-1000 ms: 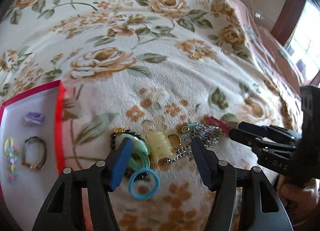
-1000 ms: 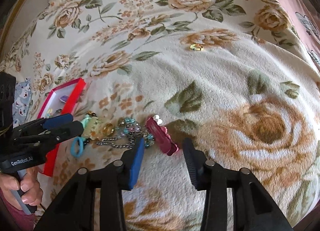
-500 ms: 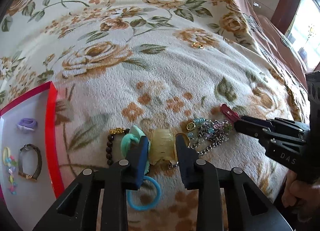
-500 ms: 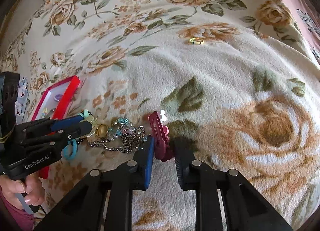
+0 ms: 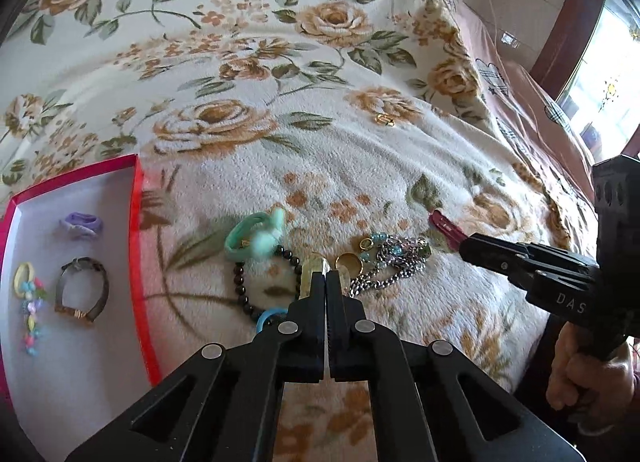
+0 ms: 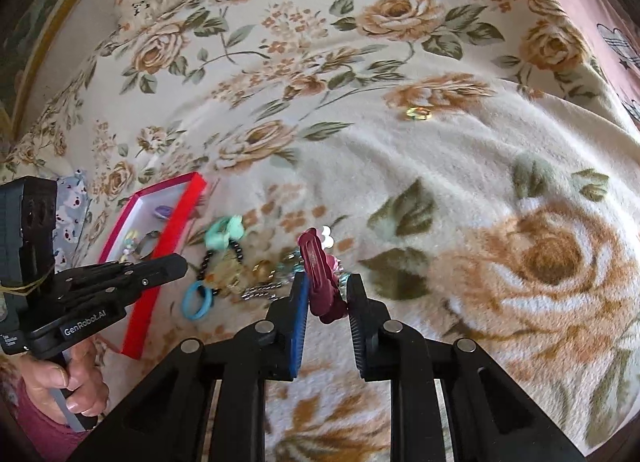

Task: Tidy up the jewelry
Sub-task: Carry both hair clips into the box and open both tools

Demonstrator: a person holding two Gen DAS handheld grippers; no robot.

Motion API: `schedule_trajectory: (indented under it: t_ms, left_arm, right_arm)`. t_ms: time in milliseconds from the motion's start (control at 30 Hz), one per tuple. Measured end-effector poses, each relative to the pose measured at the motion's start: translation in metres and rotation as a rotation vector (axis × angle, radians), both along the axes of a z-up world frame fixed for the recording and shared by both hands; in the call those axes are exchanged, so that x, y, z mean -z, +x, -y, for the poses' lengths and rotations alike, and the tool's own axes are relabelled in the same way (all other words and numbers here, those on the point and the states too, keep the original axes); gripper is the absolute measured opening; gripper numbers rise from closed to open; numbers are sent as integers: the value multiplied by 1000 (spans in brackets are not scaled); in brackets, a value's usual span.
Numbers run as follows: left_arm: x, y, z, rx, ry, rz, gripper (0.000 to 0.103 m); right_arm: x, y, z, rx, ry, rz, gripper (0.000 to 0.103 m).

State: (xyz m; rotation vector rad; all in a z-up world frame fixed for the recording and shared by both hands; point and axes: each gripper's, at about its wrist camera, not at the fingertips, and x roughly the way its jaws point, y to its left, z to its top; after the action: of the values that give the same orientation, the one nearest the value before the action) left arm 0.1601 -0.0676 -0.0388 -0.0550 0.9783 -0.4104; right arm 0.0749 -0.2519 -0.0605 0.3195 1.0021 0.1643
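In the left wrist view my left gripper (image 5: 327, 276) is shut, pinching a pale yellow translucent clip (image 5: 315, 264) at the edge of the jewelry pile. Around it lie a mint green hair tie (image 5: 256, 236), a black bead bracelet (image 5: 244, 286), a blue hair ring (image 5: 266, 317), a gold ring (image 5: 348, 262) and a silver chain with blue beads (image 5: 396, 256). My right gripper (image 6: 326, 282) is shut on a dark red hair clip (image 6: 318, 262), which stands upright between its pads. The same dark red hair clip (image 5: 440, 222) pokes out of my right gripper (image 5: 464, 242) at the pile's right side.
A red box (image 5: 138, 246) with a white floor stands left of the pile; it holds a purple hair tie (image 5: 82, 224), a watch (image 5: 82, 290) and a yellow ring with coloured beads (image 5: 28, 294). A small gold ring (image 5: 385, 119) lies alone farther back on the floral blanket (image 5: 360, 166).
The left jaws closed from wide open onto the pale yellow clip, and the mint green hair tie shifted up and left, baring the bead bracelet. The right jaws closed on the dark red clip.
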Motion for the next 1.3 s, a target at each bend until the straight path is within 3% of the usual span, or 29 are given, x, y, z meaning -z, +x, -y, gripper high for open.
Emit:
schedule_trajectory:
  t_ms: [133, 233, 300, 433, 567, 633, 667, 900, 1300]
  left_arm:
    - [-1, -3, -7, -19, 18, 6, 0]
    - [3, 7, -11, -40, 28, -18, 8]
    - [5, 17, -11, -55, 55, -24, 34]
    - [13, 40, -1, -61, 116, -41, 51]
    - [27, 61, 17, -38, 178, -52, 49]
    - [36, 71, 22, -29, 194, -70, 28]
    - [41, 76, 26, -17, 192, -89, 10]
    - [34, 70, 6, -29, 119, -55, 9]
    - [-9, -3, -76, -175, 0, 2, 9]
  right_arm:
    - [-3, -3, -5, -14, 1, 6, 19]
    - [-4, -4, -6, -14, 13, 9, 19]
    - [-4, -5, -6, -14, 28, 10, 19]
    - [-2, -3, -7, -16, 53, 8, 19]
    - [2, -1, -9, -17, 68, -1, 19]
    - [5, 1, -9, -18, 68, -7, 19]
    - [6, 1, -10, -19, 68, -12, 19]
    - [6, 5, -12, -22, 73, -4, 19]
    - [-7, 16, -62, -126, 105, 22, 19]
